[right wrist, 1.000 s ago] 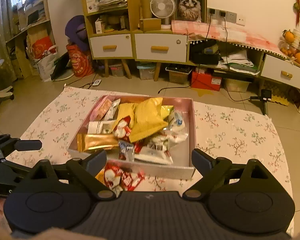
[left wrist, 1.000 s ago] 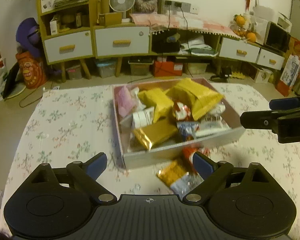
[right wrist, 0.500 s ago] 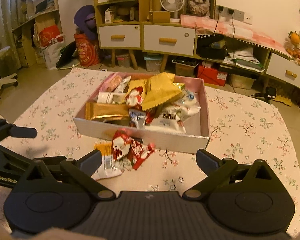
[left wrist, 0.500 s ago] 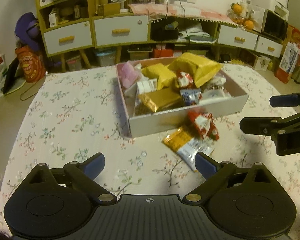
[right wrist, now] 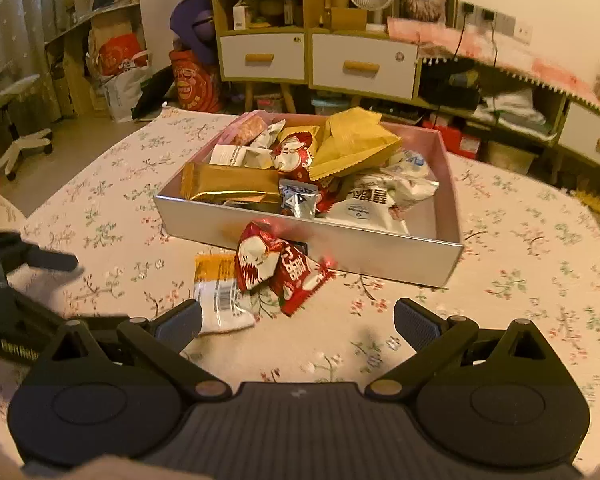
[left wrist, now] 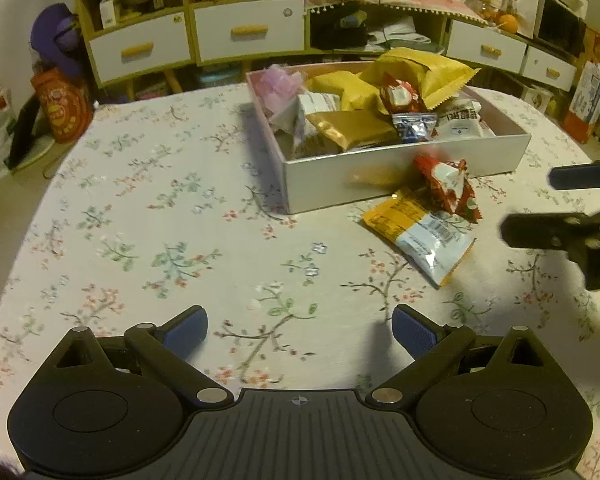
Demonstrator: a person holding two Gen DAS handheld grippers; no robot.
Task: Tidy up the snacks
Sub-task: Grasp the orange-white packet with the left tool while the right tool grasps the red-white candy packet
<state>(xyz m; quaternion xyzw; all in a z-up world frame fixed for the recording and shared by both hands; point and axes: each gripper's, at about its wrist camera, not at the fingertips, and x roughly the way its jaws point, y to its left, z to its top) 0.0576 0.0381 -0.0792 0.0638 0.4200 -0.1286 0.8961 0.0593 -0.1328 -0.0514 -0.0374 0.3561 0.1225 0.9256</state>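
Note:
A pink-lined box (left wrist: 400,176) full of snack packets stands on the floral tablecloth; it also shows in the right wrist view (right wrist: 380,246). A red packet (left wrist: 448,186) and a yellow-and-white packet (left wrist: 420,232) lie on the cloth against the box's near wall; the right wrist view shows the red packet (right wrist: 276,268) and the yellow-and-white packet (right wrist: 220,292). My left gripper (left wrist: 300,330) is open and empty, low over the cloth, well short of the packets. My right gripper (right wrist: 298,320) is open and empty, just short of the loose packets.
The right gripper's fingers (left wrist: 560,236) reach in from the right edge of the left wrist view. The left gripper's arm (right wrist: 24,280) shows at the left of the right wrist view. Cabinets with drawers (right wrist: 360,64) stand behind the table.
Both grippers have pulled back from the box and sit lower over the cloth. The two loose packets now lie in full view in front of the box.

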